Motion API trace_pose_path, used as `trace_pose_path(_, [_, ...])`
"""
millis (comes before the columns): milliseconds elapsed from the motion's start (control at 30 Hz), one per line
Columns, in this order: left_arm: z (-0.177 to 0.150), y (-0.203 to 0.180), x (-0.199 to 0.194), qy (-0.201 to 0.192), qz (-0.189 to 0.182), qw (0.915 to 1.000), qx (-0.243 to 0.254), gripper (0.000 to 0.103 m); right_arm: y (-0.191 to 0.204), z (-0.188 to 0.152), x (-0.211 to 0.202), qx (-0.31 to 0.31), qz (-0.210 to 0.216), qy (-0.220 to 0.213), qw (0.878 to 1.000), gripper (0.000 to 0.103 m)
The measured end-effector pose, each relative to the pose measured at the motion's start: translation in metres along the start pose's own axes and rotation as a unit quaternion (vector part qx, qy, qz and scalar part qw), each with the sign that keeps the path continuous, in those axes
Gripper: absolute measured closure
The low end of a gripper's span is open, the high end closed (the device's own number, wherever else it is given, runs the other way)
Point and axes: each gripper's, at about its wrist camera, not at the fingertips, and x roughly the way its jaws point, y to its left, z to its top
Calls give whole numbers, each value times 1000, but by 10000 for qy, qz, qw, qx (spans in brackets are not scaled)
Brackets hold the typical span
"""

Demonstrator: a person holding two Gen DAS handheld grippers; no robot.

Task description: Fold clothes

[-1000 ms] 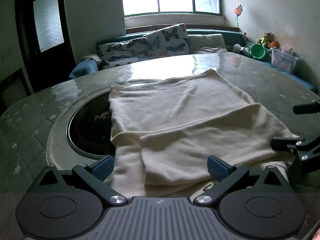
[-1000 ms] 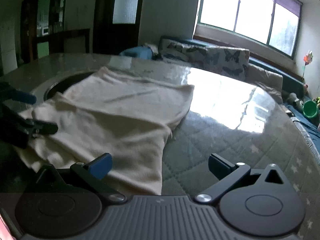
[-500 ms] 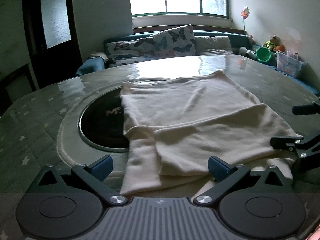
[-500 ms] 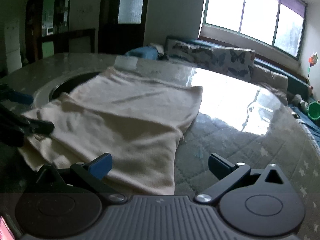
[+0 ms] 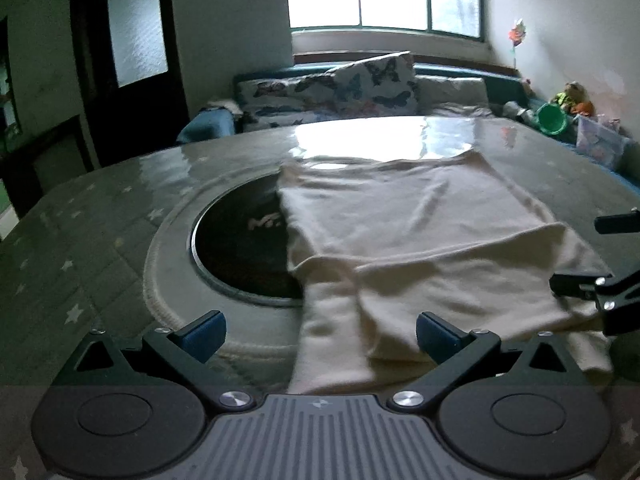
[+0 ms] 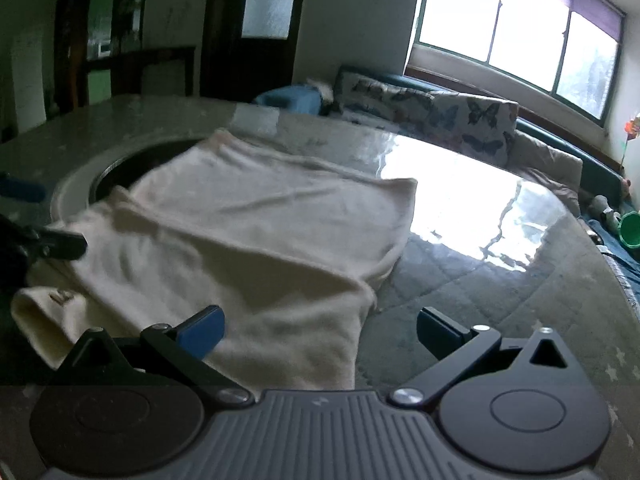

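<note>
A cream garment [image 5: 420,240] lies spread on the round table, its near part folded over in layers. In the right wrist view the same garment [image 6: 256,236] fills the left half, with a rolled cuff at its near left corner. My left gripper [image 5: 320,330] is open, just short of the garment's near edge, holding nothing. My right gripper [image 6: 318,330] is open too, its left finger [image 6: 202,330] over the cloth's near edge. The right gripper's fingertips [image 5: 580,284] show at the left wrist view's right edge, beside the cloth.
A dark round hob [image 5: 240,248] is sunk in the table [image 5: 100,240], partly under the garment. A sofa with butterfly cushions [image 5: 360,84] stands behind, below a bright window. Toys and a green bucket [image 5: 554,118] sit at the far right.
Both grippers have drawn back and shifted left, so the garment sits further right and farther off in both views. Both stay open and the cloth has not moved.
</note>
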Motion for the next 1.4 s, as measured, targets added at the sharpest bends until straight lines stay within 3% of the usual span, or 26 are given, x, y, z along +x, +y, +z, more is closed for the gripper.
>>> trace_pose_path(267, [7,4,-2,-86,31,10000,-34,0,-1,21,5,64,14,-239,9997,0])
trace_pose_path(500, [3,6,2,21,135,9998,113,1,0,21,29,38,46,-46,10000,0])
trace_pose_path(633, [0,8,-8,-83,45,9997,216,0,-4,15,11,132,189,-125,9997,0])
trace_pose_path(900, [-17,-7,-13,19,-60,9975,702,0,17,-10,-13,-408,387,-111,9984,0])
trace_pose_path(1100, [-19,-8,-27,-123,-189,9961,850,0,14,-12,-33,-387,515,-219,9977,0])
trace_pose_path(1267, [-26,-7,-39,-216,-439,9907,1272,2,12,-19,-43,-574,583,-117,9966,0])
trace_pose_path(1400, [-39,-10,-52,-343,-787,9770,1953,8,5,-21,-63,-678,618,-222,9955,0])
